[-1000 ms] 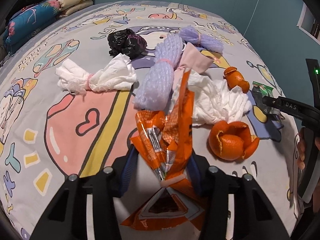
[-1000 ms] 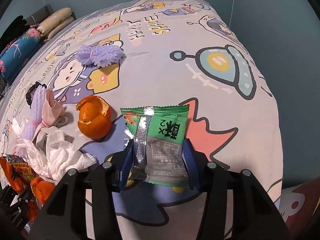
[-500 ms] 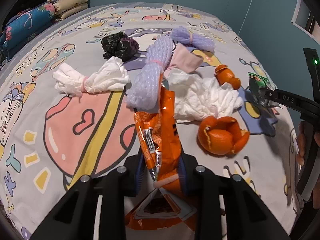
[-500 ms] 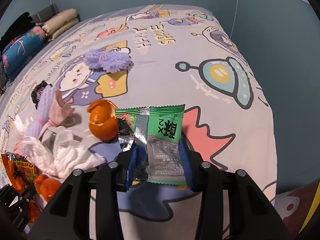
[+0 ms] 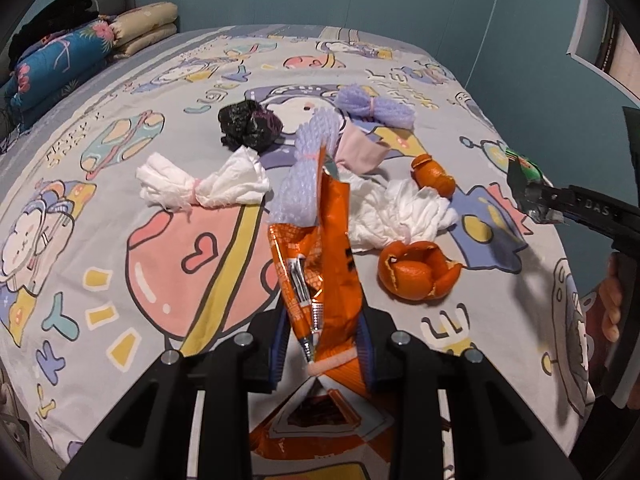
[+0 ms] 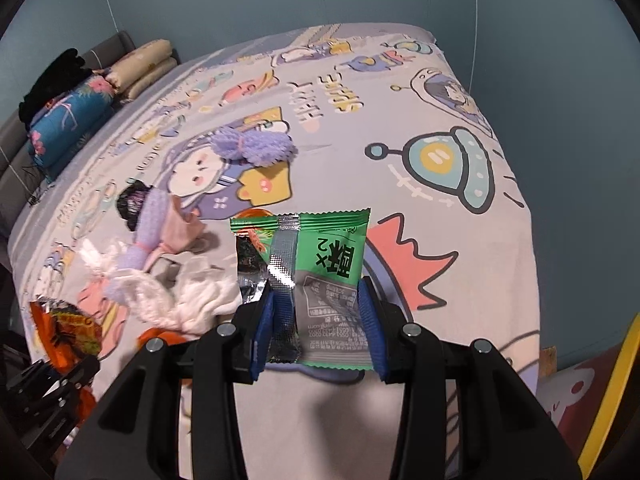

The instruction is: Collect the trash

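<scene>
The left gripper (image 5: 322, 350) is pinching an orange snack wrapper (image 5: 320, 264), holding it upright above the bed sheet (image 5: 120, 208). The right gripper (image 6: 318, 324) is clamping a green snack packet (image 6: 320, 276) between its blue pads (image 6: 370, 324). Orange peel (image 5: 418, 274), white tissue (image 5: 396, 210) and purple foam netting (image 5: 308, 172) are lying on the sheet beyond.

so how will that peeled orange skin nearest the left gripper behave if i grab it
The curled orange peel looks hollow and open, so it is probably light and would likely crush or fold under a squeeze. Its split flaps may tear or flop apart. Sitting on the soft printed bedsheet, it seems unlikely to roll far.
</scene>
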A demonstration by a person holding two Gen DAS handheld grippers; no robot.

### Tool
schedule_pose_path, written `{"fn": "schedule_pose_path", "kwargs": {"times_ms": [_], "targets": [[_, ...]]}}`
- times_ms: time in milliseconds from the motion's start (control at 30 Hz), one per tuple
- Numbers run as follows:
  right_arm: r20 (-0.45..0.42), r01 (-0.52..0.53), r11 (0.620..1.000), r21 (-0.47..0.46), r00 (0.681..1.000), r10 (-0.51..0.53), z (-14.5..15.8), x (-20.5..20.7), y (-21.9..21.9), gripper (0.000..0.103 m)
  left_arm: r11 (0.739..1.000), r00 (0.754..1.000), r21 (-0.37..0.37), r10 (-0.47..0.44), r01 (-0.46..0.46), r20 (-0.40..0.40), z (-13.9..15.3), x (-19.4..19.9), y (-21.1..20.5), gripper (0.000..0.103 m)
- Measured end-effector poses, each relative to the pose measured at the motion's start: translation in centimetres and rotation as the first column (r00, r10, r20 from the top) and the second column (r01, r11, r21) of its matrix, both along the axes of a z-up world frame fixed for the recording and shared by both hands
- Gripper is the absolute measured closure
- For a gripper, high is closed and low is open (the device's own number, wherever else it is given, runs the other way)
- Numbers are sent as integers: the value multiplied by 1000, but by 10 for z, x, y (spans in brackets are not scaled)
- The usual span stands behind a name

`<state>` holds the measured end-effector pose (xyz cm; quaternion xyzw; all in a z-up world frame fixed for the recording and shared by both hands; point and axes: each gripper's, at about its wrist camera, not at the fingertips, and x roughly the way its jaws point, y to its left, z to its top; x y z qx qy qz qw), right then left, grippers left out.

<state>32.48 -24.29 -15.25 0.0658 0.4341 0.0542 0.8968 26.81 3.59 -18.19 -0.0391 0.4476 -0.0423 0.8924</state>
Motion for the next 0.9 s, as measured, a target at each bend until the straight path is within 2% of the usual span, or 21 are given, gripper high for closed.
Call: {"fn": "schedule_pose_path", "kwargs": {"times_ms": [467, 900], "targets": [[9, -14, 1000, 16, 1000, 14, 39, -67, -34, 65, 999, 998, 17, -48, 47, 48, 31, -16, -20, 76], [27, 11, 999, 37, 1000, -12, 50, -96, -60, 65, 994, 992, 16, -110, 109, 62, 47, -22, -55, 76]]}}
